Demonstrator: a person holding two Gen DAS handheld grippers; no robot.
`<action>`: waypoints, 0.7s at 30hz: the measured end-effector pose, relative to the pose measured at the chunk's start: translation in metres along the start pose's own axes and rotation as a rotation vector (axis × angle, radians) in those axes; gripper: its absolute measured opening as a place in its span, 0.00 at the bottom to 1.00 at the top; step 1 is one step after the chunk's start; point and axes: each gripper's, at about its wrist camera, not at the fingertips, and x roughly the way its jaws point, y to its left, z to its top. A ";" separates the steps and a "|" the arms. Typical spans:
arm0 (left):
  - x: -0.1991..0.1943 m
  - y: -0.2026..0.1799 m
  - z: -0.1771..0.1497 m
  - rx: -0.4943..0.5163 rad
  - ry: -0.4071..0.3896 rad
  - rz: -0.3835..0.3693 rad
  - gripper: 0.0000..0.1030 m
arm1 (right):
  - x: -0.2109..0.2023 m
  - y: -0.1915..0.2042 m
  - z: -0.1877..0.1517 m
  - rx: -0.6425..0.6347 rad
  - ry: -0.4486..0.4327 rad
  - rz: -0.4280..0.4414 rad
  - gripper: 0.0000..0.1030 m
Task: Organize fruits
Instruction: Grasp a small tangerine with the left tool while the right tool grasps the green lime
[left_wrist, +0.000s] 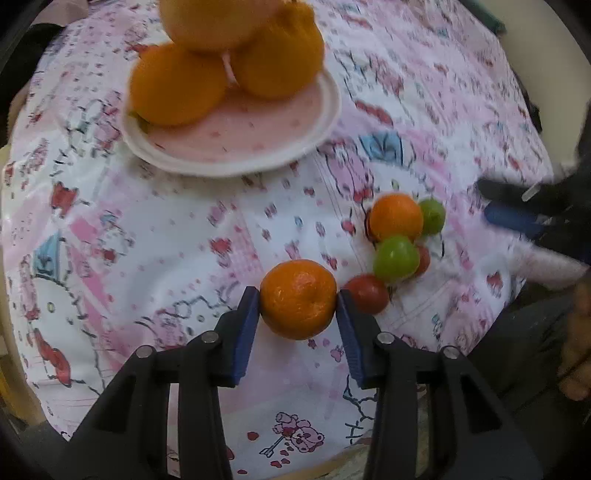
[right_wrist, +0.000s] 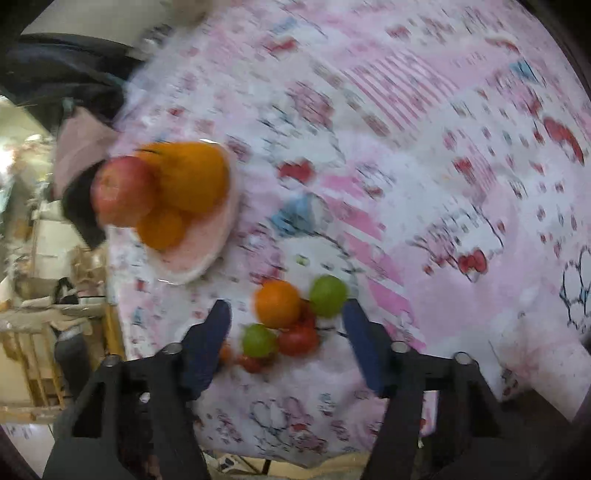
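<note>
A: What lies between the right gripper (right_wrist: 286, 332) fingers?

B: A small cluster on the pink patterned tablecloth (right_wrist: 424, 166): a small orange (right_wrist: 277, 303), a green fruit (right_wrist: 328, 295) toward the right finger, another green one (right_wrist: 258, 340) nearer the left finger, and a red tomato (right_wrist: 298, 340) closer in. The blue pads stand apart, touching none of it.

A: And farther out?

B: Ahead and left, a pink plate (right_wrist: 207, 254) carrying oranges (right_wrist: 192, 181) and a red apple (right_wrist: 123, 190). All blurred.
</note>
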 end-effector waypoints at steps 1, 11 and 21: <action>-0.006 0.004 0.001 -0.015 -0.018 -0.005 0.37 | 0.006 -0.004 0.001 0.015 0.016 -0.032 0.50; -0.026 0.012 0.006 -0.075 -0.081 -0.012 0.37 | 0.037 -0.005 0.006 0.028 0.062 -0.109 0.45; -0.032 0.016 0.007 -0.096 -0.097 -0.015 0.37 | 0.051 -0.006 0.011 0.068 0.046 -0.135 0.34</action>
